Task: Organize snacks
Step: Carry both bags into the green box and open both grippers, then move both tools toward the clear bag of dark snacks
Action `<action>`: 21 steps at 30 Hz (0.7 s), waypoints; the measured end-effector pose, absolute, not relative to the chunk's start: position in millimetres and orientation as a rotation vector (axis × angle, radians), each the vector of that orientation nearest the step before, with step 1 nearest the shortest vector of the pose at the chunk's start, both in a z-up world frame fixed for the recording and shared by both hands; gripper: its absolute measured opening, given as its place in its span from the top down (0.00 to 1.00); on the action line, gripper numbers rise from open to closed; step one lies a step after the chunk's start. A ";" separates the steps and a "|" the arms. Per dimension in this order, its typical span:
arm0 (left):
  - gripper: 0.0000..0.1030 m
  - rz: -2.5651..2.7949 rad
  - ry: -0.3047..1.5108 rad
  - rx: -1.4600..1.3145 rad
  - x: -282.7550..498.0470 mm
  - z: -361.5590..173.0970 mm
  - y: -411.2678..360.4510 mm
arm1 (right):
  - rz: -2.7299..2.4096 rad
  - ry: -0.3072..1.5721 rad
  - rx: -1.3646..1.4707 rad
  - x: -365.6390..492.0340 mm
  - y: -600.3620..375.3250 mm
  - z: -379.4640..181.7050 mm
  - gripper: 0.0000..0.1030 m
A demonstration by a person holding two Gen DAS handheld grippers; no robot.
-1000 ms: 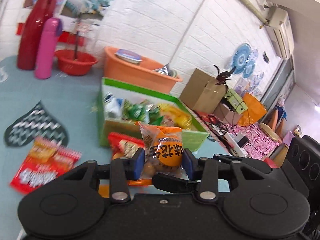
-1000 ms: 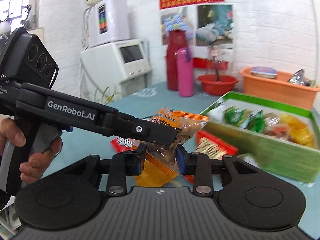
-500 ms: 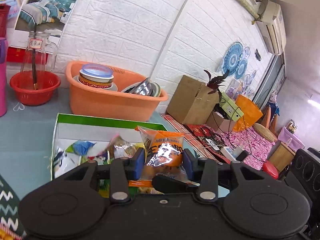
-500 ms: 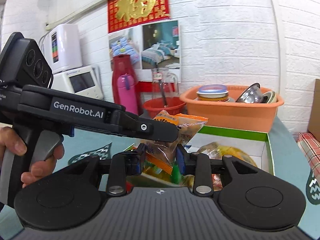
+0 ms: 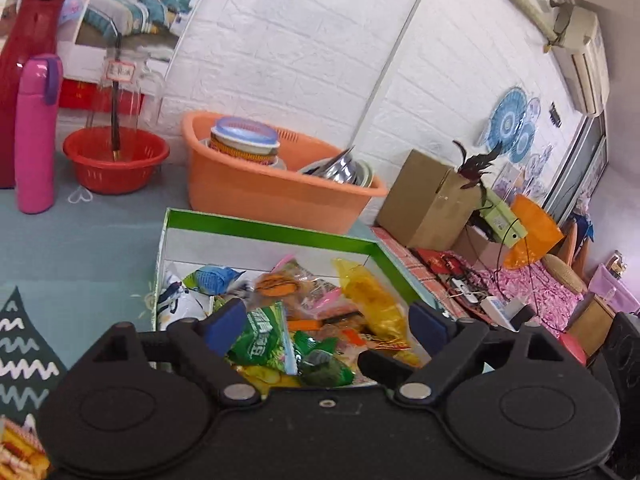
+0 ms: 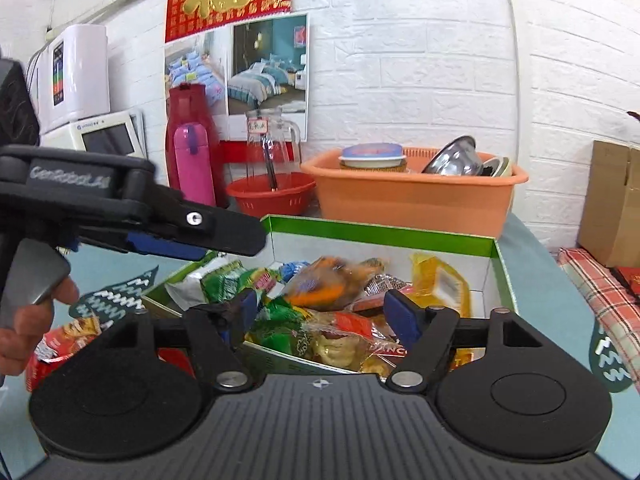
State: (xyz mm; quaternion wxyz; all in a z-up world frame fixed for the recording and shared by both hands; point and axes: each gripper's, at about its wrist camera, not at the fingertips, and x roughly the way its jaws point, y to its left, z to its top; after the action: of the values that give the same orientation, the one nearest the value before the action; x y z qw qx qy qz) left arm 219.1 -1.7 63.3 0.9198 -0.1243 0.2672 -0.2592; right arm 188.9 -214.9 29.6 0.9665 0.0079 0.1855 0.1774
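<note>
both grippers' fingers opening over green box [image 5: 272, 231].

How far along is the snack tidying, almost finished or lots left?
Well along: the green-rimmed cardboard box already holds many packets. Both hand-held grippers, left and right, are opening with nothing gripped; an orange-and-clear snack packet sits blurred atop the pile. Left: a red snack packet on the teal tablecloth.

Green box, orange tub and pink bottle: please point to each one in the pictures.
Green box [image 5: 280, 233]: left wrist view, far rim.
Orange tub [image 6: 416, 200]: right wrist view, front wall.
Pink bottle [image 5: 34, 140]: left wrist view, body.
</note>
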 end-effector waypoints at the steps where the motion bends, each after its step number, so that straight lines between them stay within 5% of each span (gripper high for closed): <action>1: 0.00 -0.531 0.539 -0.255 210.6 68.5 0.5 | 0.350 0.373 0.025 183.0 -215.0 35.3 0.00; 11: 0.00 -0.522 0.525 -0.242 141.6 91.7 14.7 | 0.378 0.388 0.057 112.3 -219.5 84.0 0.00; 21: 0.03 -0.582 0.654 -0.099 163.6 31.2 -34.2 | 0.342 0.449 0.033 64.0 -233.7 60.1 0.00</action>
State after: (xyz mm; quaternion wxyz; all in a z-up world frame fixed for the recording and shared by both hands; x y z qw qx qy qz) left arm 163.6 -34.2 31.2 0.9046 -0.0481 0.3165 -0.2815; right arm 64.0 -233.7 60.1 0.9603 0.0164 0.2216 0.1687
